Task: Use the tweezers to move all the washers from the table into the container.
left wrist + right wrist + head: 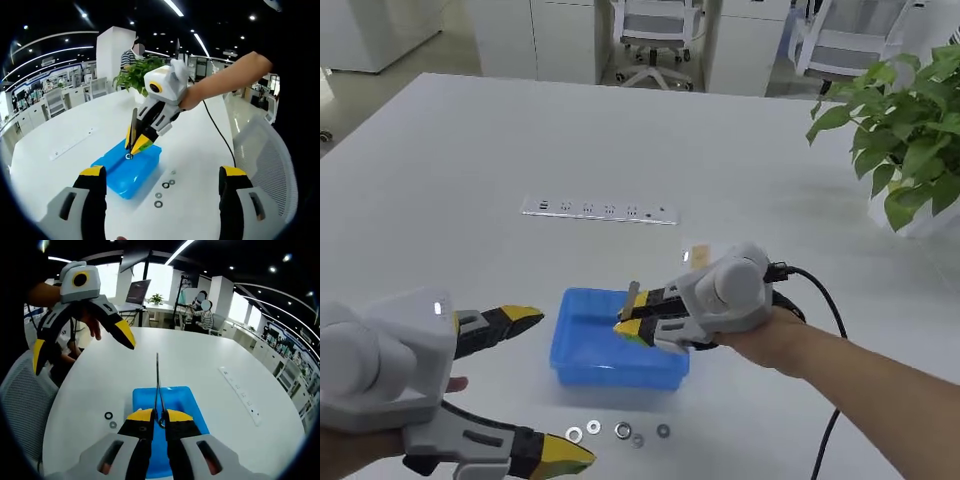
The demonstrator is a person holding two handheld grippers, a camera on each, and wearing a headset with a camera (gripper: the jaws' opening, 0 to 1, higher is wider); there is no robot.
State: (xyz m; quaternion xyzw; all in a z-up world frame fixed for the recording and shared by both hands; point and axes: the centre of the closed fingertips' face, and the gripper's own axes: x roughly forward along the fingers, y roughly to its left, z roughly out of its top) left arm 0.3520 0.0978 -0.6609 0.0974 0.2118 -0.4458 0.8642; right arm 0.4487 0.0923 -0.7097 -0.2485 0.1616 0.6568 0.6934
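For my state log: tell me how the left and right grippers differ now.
The left gripper is wide open and empty; the right gripper is shut on the tweezers. The left hangs beside the blue container, the right over it. Both have yellow-tipped black jaws.

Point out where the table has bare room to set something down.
Bare: the table beyond the power strip, and the band between it and the container. Crowded: the container's near side, where washers lie by the left gripper; the right gripper holds tweezers over it.
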